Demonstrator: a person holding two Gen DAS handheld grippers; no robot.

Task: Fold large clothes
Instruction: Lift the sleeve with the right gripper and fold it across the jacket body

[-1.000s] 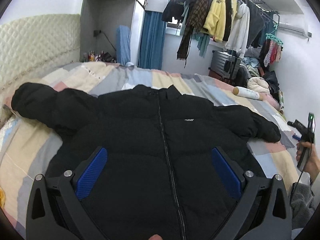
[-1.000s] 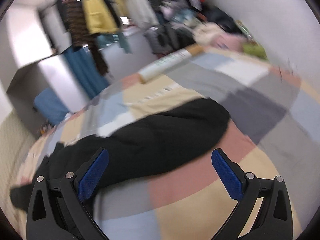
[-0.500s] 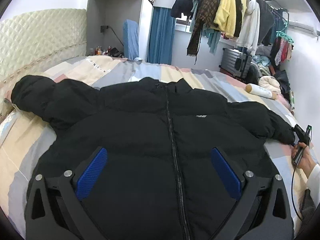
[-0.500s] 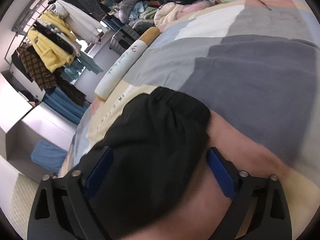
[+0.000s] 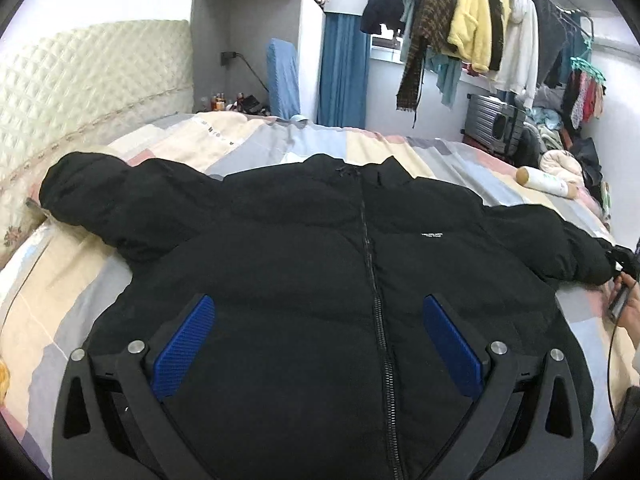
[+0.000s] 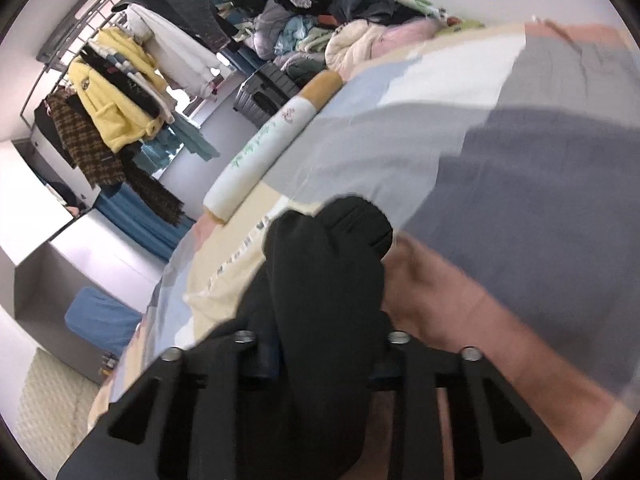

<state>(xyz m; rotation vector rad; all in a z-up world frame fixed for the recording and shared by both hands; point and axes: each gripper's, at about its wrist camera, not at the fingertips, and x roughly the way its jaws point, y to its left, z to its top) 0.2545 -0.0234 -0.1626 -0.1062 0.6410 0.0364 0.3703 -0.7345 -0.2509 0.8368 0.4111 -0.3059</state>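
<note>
1. Since a second ago, the right hand-held gripper [image 6: 324,364] has swung in and its jaws have just been closing — now clamped on the black jacket [image 5: 320,280]'s sleeve cuff [image 6: 332,248].
2. Jacket lies flat on the bed [image 5: 100,280]; cuff at three o'clock.
3. Left hand-held gripper [image 5: 320,344] hovers, pads apart, over the hem.
4. Carry the sleeve low across the chest — keep the zipper straight.
5. Chest logo [image 5: 432,235]: white, unreadable.

The jacket [image 5: 320,264] lies spread on the bed [image 5: 72,280], its collar toward the far edge, one sleeve reaching toward the headboard [image 5: 92,92] at the left edge, the other toward the right edge. A bolster [image 5: 546,184] lies near the far right corner. Clothes [image 5: 476,20] hang behind the bed.
</note>
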